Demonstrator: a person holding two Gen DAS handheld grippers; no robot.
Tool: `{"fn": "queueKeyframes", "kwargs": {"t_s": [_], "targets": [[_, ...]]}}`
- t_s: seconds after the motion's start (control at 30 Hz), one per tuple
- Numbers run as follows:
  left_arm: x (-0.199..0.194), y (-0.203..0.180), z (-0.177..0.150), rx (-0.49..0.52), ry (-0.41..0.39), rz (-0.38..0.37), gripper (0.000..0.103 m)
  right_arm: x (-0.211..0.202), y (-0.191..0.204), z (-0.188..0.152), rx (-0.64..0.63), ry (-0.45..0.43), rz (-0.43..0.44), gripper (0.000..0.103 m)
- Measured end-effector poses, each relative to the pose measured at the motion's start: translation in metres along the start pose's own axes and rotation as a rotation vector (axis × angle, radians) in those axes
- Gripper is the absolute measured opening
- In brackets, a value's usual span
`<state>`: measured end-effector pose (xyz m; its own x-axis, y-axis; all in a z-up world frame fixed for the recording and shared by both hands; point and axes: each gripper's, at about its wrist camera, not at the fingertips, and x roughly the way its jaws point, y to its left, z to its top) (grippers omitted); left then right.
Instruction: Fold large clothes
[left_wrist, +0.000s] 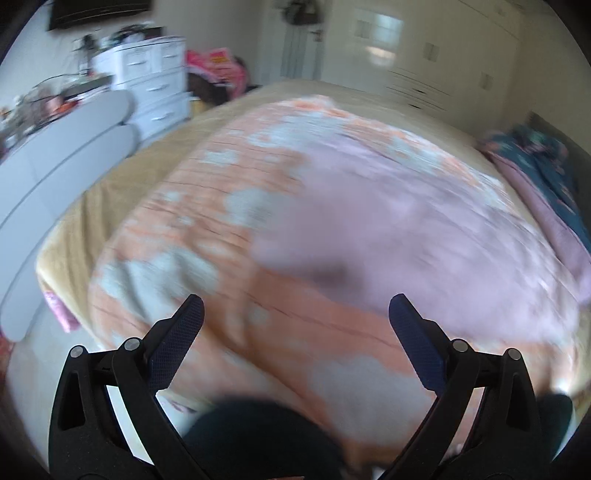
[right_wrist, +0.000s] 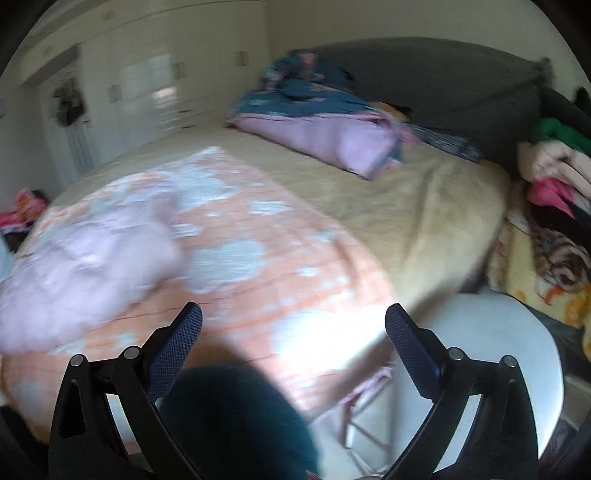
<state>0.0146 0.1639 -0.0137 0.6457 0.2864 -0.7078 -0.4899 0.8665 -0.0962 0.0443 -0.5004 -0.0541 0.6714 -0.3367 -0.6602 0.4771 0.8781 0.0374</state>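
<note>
Both grippers, left (left_wrist: 295, 314) and right (right_wrist: 293, 321), we list as fingers spread wide and empty, above the bed (right_wrist: 424, 206); beyond them, pink garment (left_wrist: 424, 236) on the orange blanket (left_wrist: 229, 184), ahead-right of our left, ahead-left of our right, long axis unclear through blur.

Home bedrm, bed (right_wrist: 424, 206), headboard (right_wrist: 443, 85), wardrobe (right_wrist: 159, 74), drawers (left_wrist: 155, 85)

Pale pink garment (left_wrist: 424, 229), orange blanket with grey-blue blotches (left_wrist: 207, 206), beige bedsheet (right_wrist: 406, 206)
</note>
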Motion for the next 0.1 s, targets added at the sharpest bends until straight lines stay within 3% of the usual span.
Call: {"fn": "queueKeyframes", "kwargs": {"t_s": [0.07,0.1], "targets": [[0.031,0.048,0.034,-0.060,-0.006,0.126,0.094,0.041,-0.058,0.001,0.071,0.049,-0.184,0.099],[0.042,0.066,0.048,-0.088,-0.010,0.149,0.094,0.059,-0.088,0.000,0.114,0.074,-0.259,0.099]]}}
